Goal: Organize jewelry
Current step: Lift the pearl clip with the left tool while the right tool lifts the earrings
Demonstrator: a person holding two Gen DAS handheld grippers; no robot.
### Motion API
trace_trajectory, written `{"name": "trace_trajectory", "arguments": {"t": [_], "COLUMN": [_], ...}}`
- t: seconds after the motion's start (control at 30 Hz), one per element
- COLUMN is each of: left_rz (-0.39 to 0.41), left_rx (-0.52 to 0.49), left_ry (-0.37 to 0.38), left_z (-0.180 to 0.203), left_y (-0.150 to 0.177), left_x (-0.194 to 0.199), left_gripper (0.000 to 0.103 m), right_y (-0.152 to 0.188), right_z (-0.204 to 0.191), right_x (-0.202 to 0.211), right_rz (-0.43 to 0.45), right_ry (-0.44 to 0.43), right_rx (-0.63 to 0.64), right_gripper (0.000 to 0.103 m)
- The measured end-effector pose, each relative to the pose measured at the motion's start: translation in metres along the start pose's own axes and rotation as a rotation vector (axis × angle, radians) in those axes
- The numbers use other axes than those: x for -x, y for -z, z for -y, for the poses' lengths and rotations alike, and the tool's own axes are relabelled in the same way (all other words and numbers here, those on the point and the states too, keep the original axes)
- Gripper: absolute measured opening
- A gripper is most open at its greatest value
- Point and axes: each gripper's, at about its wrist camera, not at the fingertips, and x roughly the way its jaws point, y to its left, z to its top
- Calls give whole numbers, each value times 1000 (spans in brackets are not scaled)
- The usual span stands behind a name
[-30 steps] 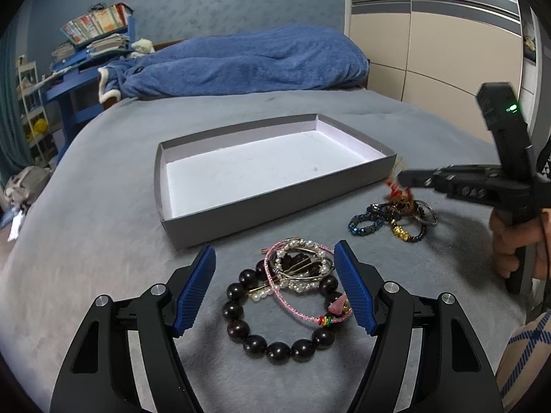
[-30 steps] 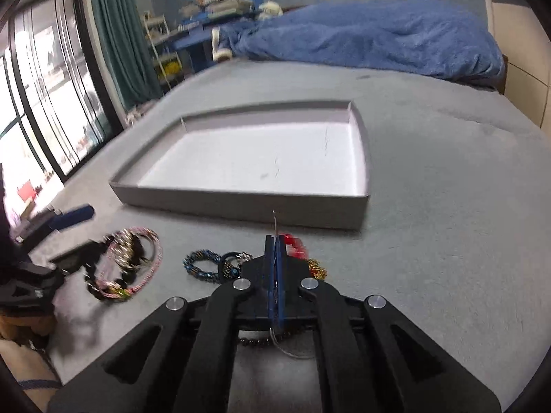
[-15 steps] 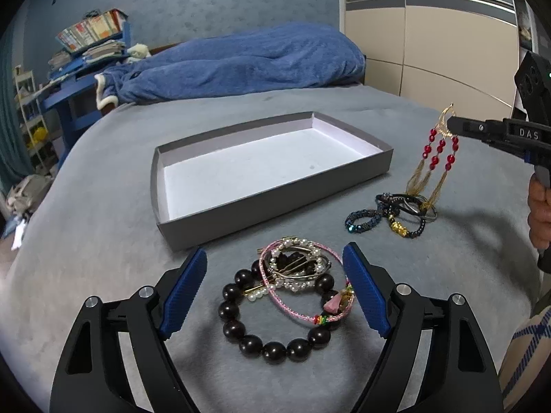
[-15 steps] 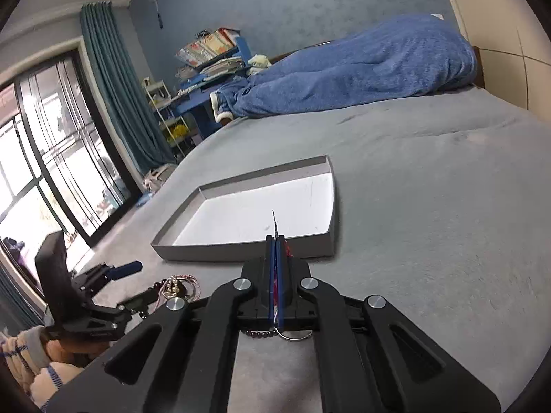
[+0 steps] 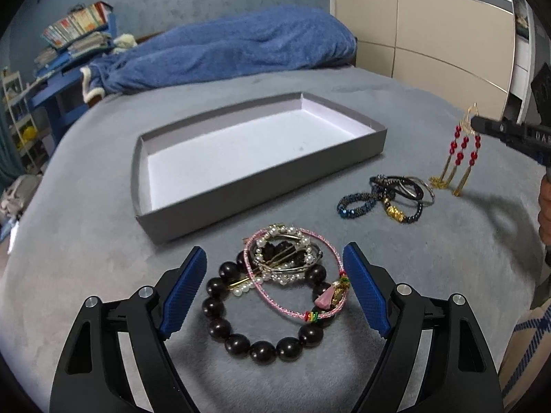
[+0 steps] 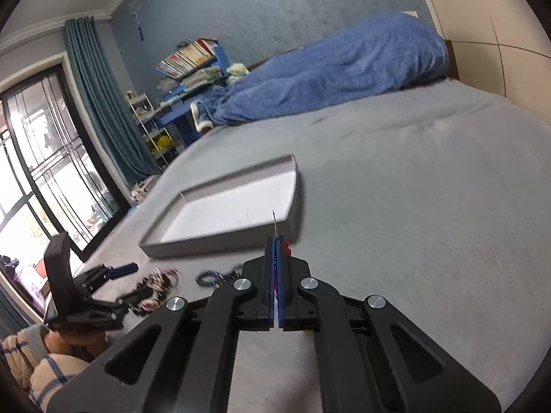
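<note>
A grey shallow tray (image 5: 261,179) with a white floor lies on the grey bed. My left gripper (image 5: 275,282) is open, its blue pads on either side of a pile: a dark bead bracelet (image 5: 261,340), a pink cord bracelet (image 5: 296,306) and pearl hair clips (image 5: 282,258). A second pile of dark and blue bracelets (image 5: 392,196) lies to the right. My right gripper (image 6: 275,244) is shut on a red-bead and gold tassel earring (image 5: 461,151), hanging above the bed right of the tray; it also shows in the left wrist view (image 5: 482,125).
A blue blanket (image 5: 224,51) lies heaped at the far end of the bed. A blue shelf with books (image 5: 72,34) stands at the back left. Beige wardrobe doors (image 5: 430,34) are on the right. A window and teal curtain (image 6: 100,103) are in the right wrist view.
My right gripper has lifted the red and gold earring off the right pile and raised it well above the bed. My left gripper stays open around the near pile.
</note>
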Motion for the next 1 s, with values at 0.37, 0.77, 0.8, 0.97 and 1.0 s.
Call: {"name": "trace_trajectory", "arguments": {"t": [0.37,0.77,0.8,0.97,1.0], "left_rz": [-44,-7,5,63,73], "left_rx": [-19,-46,-44,-23,-14], "left_ry": [-11,50,51,57,63], "left_z": [-2,1,1,-2,-3], "left_y": [-7,-8,-8,-9,-9], "left_x": [-21,-21,-18,-4,-1], "left_gripper": [82,38,38,38,38], "right_y": [38,39,38,32,30], "right_z": [9,7,6,2,1], "right_x": [-25,-25,-24,-23,-23], "right_rz": [-85,-100,-99,-94,-89], "right_ry": [6,7,7,4,2], "right_rx": [-31,-14,-14,-3,-2], "right_gripper": [1,1,1,1,1]}}
